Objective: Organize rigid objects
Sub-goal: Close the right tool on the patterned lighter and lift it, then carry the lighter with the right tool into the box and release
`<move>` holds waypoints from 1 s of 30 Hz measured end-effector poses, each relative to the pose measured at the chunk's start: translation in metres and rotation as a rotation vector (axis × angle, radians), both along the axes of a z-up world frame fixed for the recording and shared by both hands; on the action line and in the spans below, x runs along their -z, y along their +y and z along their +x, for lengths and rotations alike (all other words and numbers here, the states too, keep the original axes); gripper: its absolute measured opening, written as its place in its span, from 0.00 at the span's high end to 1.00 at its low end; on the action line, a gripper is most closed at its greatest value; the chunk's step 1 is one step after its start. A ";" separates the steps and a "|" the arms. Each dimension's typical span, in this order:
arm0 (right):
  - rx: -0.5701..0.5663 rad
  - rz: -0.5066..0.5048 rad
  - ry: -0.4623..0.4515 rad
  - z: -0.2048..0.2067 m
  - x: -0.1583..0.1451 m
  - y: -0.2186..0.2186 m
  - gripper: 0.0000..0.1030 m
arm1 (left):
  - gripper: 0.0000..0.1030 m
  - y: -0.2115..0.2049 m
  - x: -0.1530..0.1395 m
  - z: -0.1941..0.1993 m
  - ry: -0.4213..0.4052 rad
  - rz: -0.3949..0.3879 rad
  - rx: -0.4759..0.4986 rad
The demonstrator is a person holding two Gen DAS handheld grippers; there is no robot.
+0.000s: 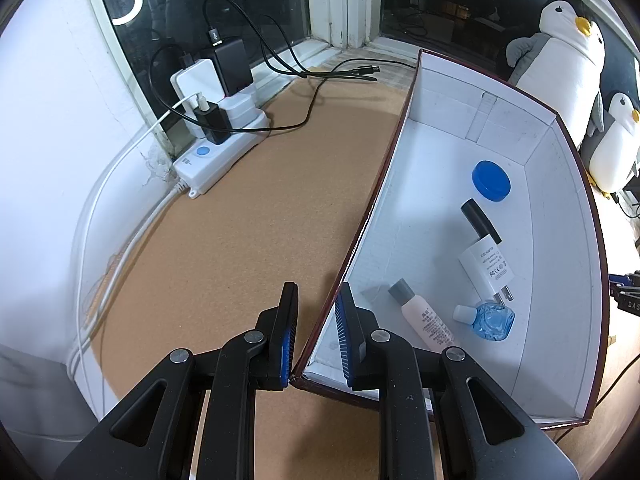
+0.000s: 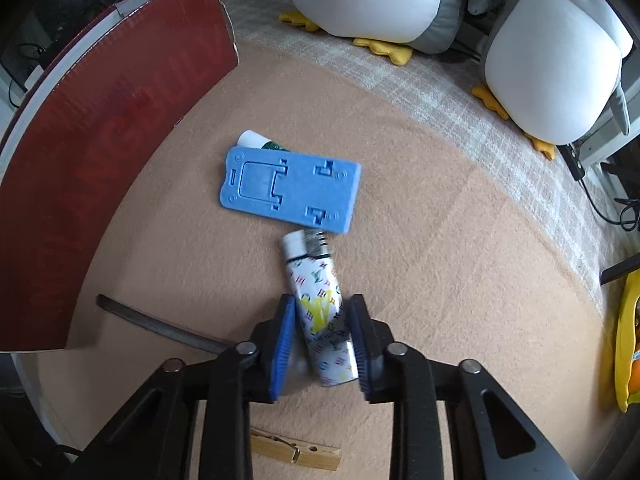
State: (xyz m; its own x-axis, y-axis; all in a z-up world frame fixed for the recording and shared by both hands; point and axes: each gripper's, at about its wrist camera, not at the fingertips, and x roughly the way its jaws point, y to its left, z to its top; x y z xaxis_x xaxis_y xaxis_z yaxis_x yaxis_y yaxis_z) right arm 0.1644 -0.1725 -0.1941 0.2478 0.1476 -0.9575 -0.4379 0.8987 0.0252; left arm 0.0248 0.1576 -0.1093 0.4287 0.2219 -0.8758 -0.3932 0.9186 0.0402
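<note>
In the left wrist view, my left gripper is shut on the near left wall of the red box with a white inside, close to its corner. Inside the box lie a blue cap, a white plug adapter, a pink bottle and a small blue bottle. In the right wrist view, my right gripper points down at the mat, with its pads against both sides of a white patterned lighter. A blue phone stand lies just beyond the lighter.
A white tube peeks out behind the stand. A metal spoon lies left of the right gripper and a wooden clothespin below it. The box's red wall stands at the left. Plush penguins sit behind, and a power strip stands by the window.
</note>
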 end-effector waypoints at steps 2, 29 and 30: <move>0.002 0.004 0.002 -0.003 0.000 -0.002 0.79 | 0.82 0.000 0.000 0.000 -0.001 -0.001 0.001; -0.005 0.183 -0.159 -0.039 -0.107 0.032 0.80 | 0.82 0.008 0.008 0.006 -0.018 -0.043 0.012; -0.022 0.200 -0.163 -0.036 -0.111 0.044 0.80 | 0.82 0.008 0.008 0.006 -0.019 -0.044 0.012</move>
